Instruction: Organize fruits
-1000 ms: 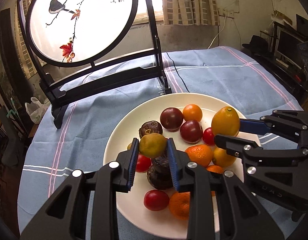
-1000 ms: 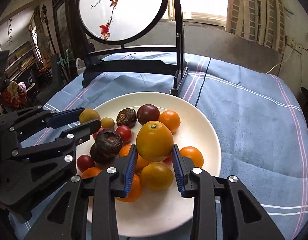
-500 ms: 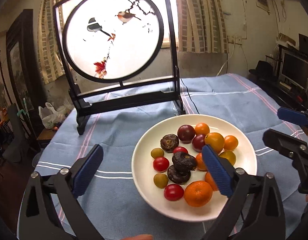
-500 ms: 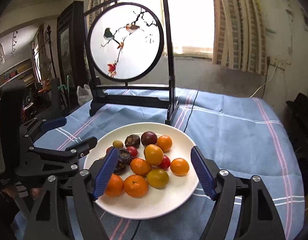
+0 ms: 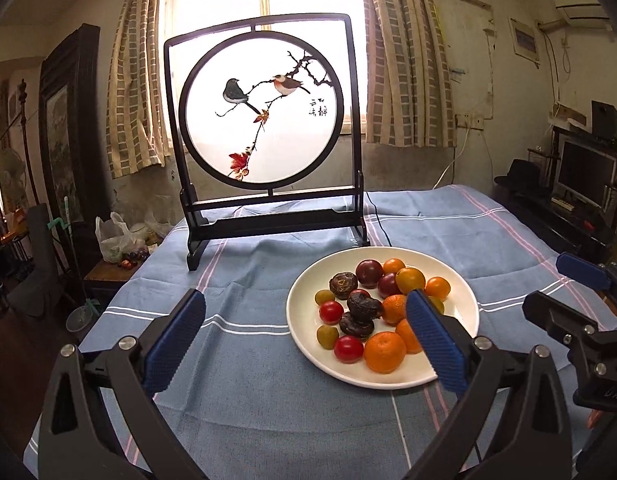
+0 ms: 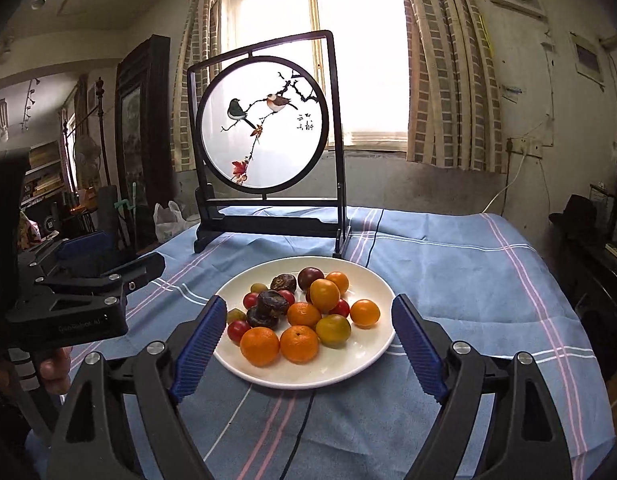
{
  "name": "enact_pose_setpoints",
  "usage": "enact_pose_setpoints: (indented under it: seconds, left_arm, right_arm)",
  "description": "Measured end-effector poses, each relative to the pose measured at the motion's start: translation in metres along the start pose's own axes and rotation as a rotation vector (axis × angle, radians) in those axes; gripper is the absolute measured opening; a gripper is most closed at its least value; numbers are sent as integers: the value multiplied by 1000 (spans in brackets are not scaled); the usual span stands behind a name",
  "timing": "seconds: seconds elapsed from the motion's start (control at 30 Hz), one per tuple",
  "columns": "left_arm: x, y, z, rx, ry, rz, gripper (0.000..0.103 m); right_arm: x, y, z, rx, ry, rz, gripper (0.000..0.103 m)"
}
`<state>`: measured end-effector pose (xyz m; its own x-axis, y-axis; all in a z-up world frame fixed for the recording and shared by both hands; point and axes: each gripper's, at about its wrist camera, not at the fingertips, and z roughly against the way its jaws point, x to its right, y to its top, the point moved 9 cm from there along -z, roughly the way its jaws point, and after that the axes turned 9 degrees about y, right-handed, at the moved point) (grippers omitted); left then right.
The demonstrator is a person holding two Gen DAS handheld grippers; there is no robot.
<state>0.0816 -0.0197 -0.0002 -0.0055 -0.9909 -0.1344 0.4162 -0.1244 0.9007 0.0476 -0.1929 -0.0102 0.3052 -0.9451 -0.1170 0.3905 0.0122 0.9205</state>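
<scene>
A white plate (image 5: 462, 322) (image 6: 370, 358) sits on the blue striped tablecloth and holds several fruits: oranges (image 5: 384, 351) (image 6: 260, 346), red cherry tomatoes (image 5: 348, 348), dark plums (image 5: 369, 273), yellow-green fruits (image 6: 333, 330) and wrinkled dark passion fruits (image 5: 362, 307) (image 6: 272, 303). My left gripper (image 5: 304, 336) is wide open and empty, held back above the cloth left of the plate. My right gripper (image 6: 306, 346) is wide open and empty, held back in front of the plate. Each gripper shows at the edge of the other's view.
A dark wooden table screen (image 5: 262, 108) (image 6: 264, 128) with a round bird painting stands on the cloth behind the plate. A thin black cable (image 6: 296, 432) runs across the cloth under the plate. The table's left edge drops to a cluttered floor.
Both grippers let go of the fruit they held over the plate, opened wide and pulled back and up. All fruit now lies on the plate.
</scene>
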Motion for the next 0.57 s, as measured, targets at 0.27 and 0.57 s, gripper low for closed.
enact_pose_setpoints:
  seconds: [0.27, 0.57]
  left_arm:
    - [-4, -5, -2, 7, 31, -6, 98]
    - [-3, -14, -22, 9, 35, -17, 98]
  right_arm:
    - [-7, 2, -12, 10, 10, -46, 85]
    - [4, -11, -28, 17, -14, -107, 89]
